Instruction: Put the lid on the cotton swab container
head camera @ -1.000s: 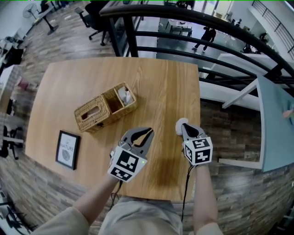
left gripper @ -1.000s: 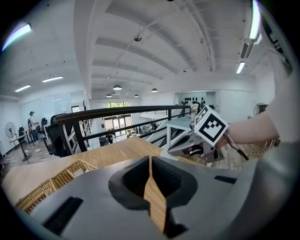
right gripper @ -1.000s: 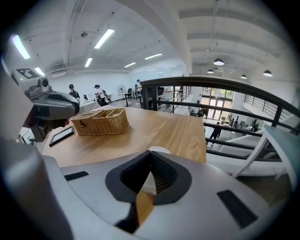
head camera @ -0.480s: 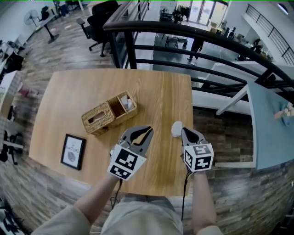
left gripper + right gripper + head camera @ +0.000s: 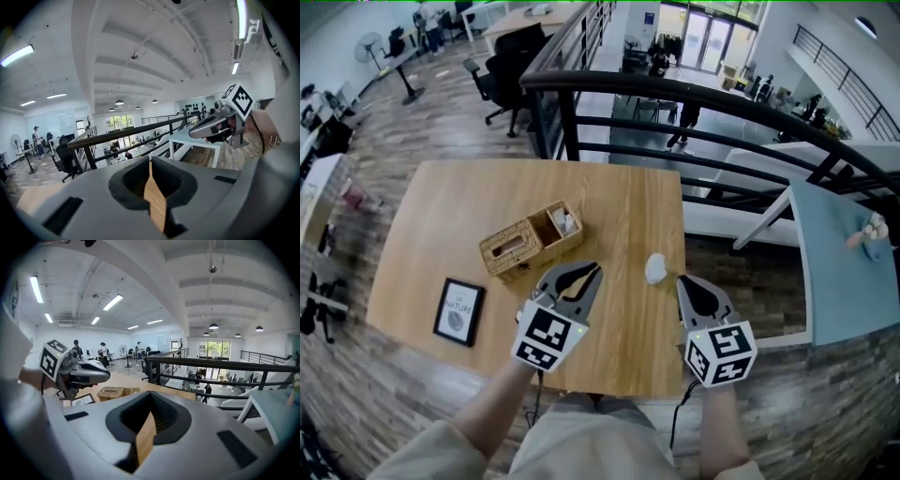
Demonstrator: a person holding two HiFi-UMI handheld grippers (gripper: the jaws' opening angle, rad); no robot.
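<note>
— Noting both tongs empty: the left gripper [image 5: 592, 270] has its grey jaws pressed together on nothing, and so does the right gripper [image 5: 682, 279]. Where is the task's item?

— One small white round object [image 5: 655, 268] sits near the right edge of the light wooden tabletop [image 5: 431, 216], just beyond the right gripper's tip. It is too small to tell whether it is the container or the lid.

— Risks?

— It lies close to that edge. In my judgement a closed jaw nudging it could send it off onto the floor. The jaws must part before any approach, or they will shove rather than grasp.

— Differences between views?

— Only the head view shows the white object. It also shows the woven wicker box [image 5: 530, 242] mid-table and the black-framed picture [image 5: 459, 311] toward the near left corner. Each gripper view confirms its jaws meeting, with just a sliver of wood between. The right gripper view also catches the wicker box and the left gripper side-on.
</note>
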